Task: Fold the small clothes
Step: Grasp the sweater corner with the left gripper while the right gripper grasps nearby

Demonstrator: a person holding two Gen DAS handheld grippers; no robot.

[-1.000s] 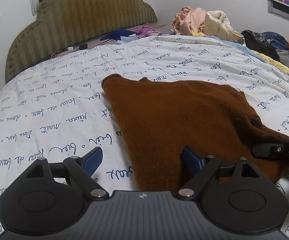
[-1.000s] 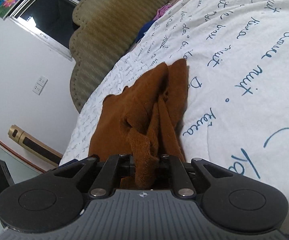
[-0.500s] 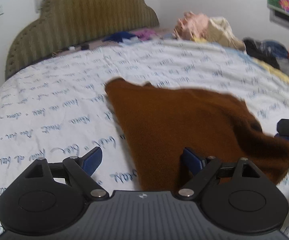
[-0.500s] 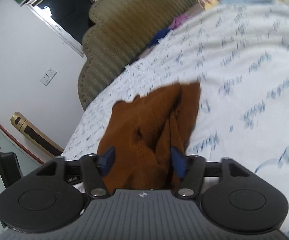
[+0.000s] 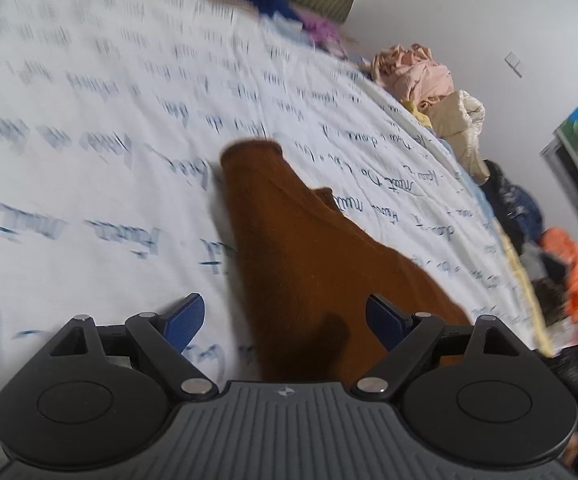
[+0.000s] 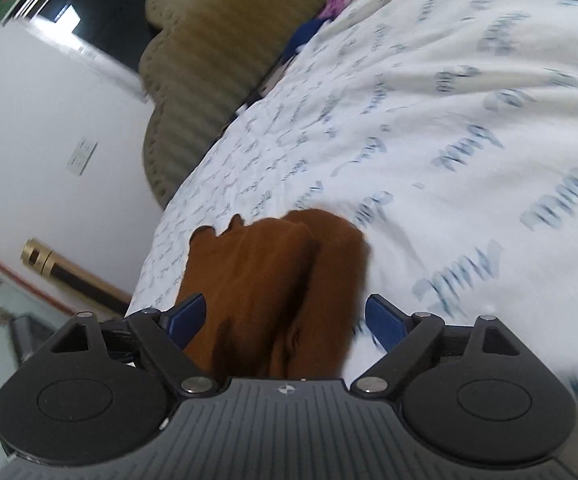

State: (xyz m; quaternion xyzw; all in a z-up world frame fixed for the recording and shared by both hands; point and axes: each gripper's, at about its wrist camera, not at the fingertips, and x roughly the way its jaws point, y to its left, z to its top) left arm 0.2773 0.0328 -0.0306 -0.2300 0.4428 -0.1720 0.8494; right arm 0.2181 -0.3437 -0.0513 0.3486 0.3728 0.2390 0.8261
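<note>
Bare printed bedsheet (image 5: 89, 128) lies clear to my left and ahead. The brown garment (image 5: 309, 264) lies under my path. Piled clothes (image 5: 429, 80) crowd the far right edge; the headboard (image 6: 201, 92) blocks beyond.

We've got both grippers out in front, each tilted downward. Our left gripper (image 5: 285, 322) has its jaws spread wide, blue pads (image 5: 183, 318) well apart, w/ nothing pressed btwn them. Our right gripper (image 6: 285, 322) has just been opening its jaws; they now stand wide too, blue pads (image 6: 385, 322) clear on both sides, gripping nothing. Black linkage arms on both splay outward from the ribbed grey bodies. No hand or sleeve of ours shows in either wrist view.
</note>
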